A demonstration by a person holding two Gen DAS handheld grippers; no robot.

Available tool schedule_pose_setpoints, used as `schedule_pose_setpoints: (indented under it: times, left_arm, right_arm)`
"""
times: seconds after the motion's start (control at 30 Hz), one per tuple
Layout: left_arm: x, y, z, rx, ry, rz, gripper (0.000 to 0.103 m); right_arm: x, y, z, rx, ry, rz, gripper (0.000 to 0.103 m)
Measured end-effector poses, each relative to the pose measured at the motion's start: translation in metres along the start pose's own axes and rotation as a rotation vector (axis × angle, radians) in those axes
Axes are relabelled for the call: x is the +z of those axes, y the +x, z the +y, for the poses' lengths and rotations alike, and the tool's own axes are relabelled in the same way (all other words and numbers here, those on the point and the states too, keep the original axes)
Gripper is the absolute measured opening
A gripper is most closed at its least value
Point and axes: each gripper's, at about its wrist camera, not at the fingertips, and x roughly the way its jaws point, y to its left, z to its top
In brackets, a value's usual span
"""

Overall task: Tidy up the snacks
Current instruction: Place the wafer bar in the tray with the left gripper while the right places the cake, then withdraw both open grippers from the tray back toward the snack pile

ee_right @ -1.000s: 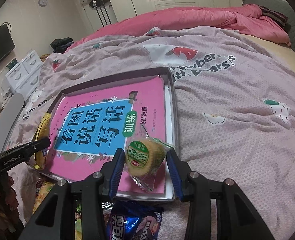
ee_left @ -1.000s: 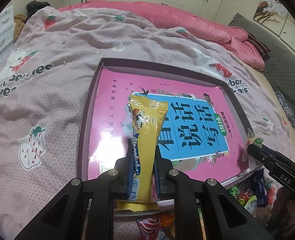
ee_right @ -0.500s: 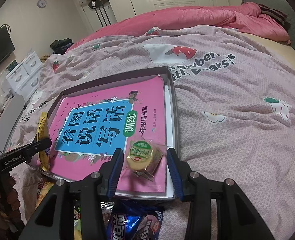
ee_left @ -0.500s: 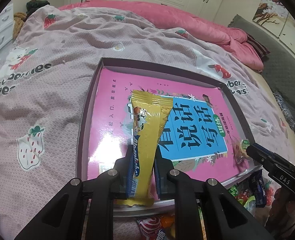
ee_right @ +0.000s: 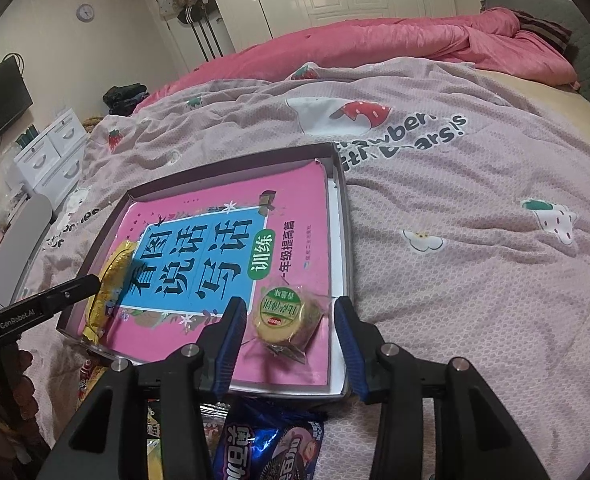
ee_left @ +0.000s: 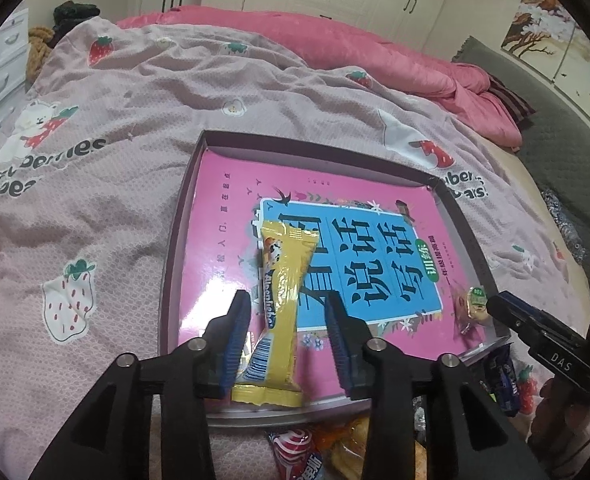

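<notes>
A shallow tray (ee_left: pixel 173 236) lies on the bed (ee_left: pixel 95 184), and a book (ee_left: pixel 231 216) lies flat inside it, filling most of its floor. On the book, a long snack bar (ee_left: pixel 283 300) rests near the tray's near-left corner between the spread fingers (ee_left: pixel 237 332) of the left gripper (ee_left: pixel 287 338), and a round wrapped cake (ee_right: pixel 285 314) sits toward the near-right corner between those of the right gripper (ee_right: pixel 291 342). More snack packets (ee_right: pixel 271 444) lie on the bed just in front of the tray's near edge.

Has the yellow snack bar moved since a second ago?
Yes. The bar dropped from the left claw, now open, and lies flat on the pink book in the tray.
</notes>
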Motion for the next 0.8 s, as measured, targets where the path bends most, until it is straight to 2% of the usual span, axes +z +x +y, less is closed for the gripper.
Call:
schedule_pose_setpoints:
  times: [0.27,0.8]
  left_arm:
    - [0.004,-0.022,-0.003,-0.010,0.011,-0.047,0.056]
    - [0.001,-0.068,0.003,-0.003,-0.006,-0.102,0.065]
  right_arm:
    - [0.001,-0.007,-0.002,0.018,0.004,-0.019,0.051]
    - [0.004,-0.040,0.003,0.036,-0.013,-0.102,0.058]
